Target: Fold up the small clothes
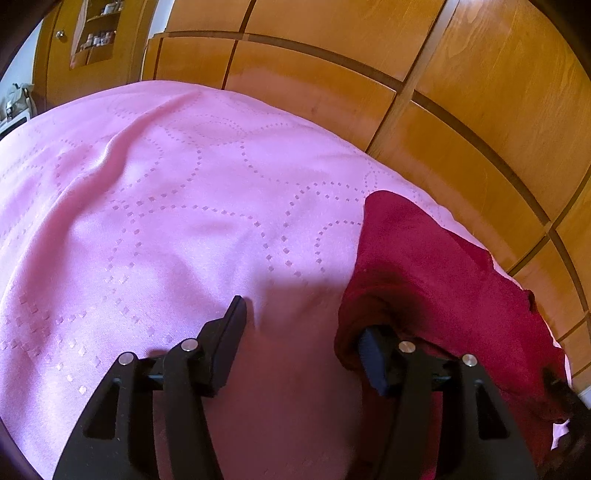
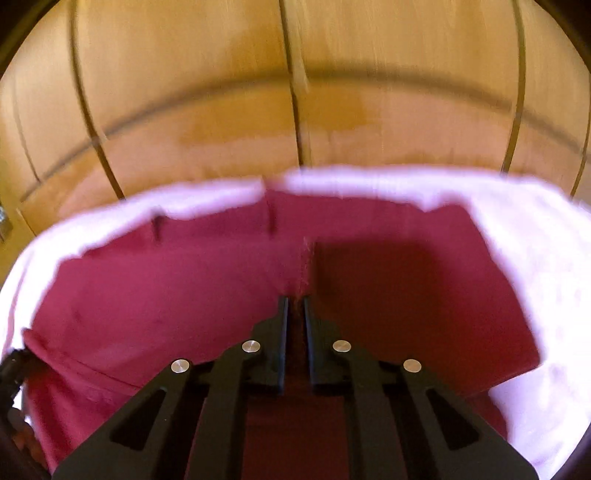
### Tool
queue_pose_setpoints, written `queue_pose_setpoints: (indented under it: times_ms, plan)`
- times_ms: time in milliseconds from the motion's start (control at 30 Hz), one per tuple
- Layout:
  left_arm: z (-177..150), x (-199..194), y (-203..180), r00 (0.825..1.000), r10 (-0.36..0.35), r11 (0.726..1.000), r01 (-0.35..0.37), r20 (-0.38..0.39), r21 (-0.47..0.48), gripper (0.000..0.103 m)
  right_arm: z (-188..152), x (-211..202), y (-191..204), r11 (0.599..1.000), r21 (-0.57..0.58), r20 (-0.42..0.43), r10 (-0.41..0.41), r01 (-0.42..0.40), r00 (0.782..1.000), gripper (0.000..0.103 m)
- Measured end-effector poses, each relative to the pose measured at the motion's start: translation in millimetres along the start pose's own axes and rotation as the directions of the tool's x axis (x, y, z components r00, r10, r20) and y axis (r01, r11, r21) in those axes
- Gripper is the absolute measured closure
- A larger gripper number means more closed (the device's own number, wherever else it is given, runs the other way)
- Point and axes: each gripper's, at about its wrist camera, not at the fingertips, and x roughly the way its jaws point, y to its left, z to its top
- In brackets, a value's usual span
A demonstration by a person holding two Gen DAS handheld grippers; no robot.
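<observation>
A bed under a pink bedspread with a dotted ring pattern [image 1: 177, 206] carries a dark red fabric garment [image 1: 436, 266] near its far edge.

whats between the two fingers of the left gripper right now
Only bare pink bedspread, seen in the left wrist view. The left gripper is open, and the red garment drapes over its right finger.

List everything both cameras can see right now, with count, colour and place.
garment: one, dark red, spread at the bed's edge near the wardrobe
bedspread: one, pink with a dotted pattern, covering the bed
wardrobe: one, orange-brown wood panels, behind the bed
shelves: small items, far left background, too small to identify
left gripper: black, open, right finger tucked under the garment's edge
right gripper: black, shut on a fold of the garment
</observation>
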Motion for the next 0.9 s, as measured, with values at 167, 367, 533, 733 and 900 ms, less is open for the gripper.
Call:
queue_pose_setpoints:
  times_ms: [167, 367, 533, 733, 900]
  plan:
    - [0, 4, -4, 1.000, 0.013, 1.000, -0.013, -0.009, 0.021, 0.043, -4, -5, -25, 0.991, 0.115, 0.012, 0.064, -0.065, 0.998, 0.071]
    - [1, 4, -1, 1.000, -0.005, 1.000, 0.005, -0.014, 0.013, 0.040, -24, -54, -20, 0.992, 0.108, 0.079, 0.052, -0.060, 0.996, 0.023]
    - [3, 5, 2, 0.998, -0.059, 0.998, 0.059, -0.029, 0.001, 0.028, -56, -79, -27, 0.999, 0.044, -0.001, -0.004, 0.004, 1.000, 0.015]
    - [4, -10, 22, 0.959, -0.263, 0.965, 0.262, -0.107, -0.028, 0.017, -84, -76, -55, 0.996, 0.064, -0.025, -0.053, 0.054, 0.998, 0.011]
    - [-21, -49, 41, 0.926, -0.331, 0.933, 0.350, -0.181, 0.082, 0.016, -84, -72, -48, 0.996, 0.025, -0.031, -0.087, 0.088, 0.996, 0.008]
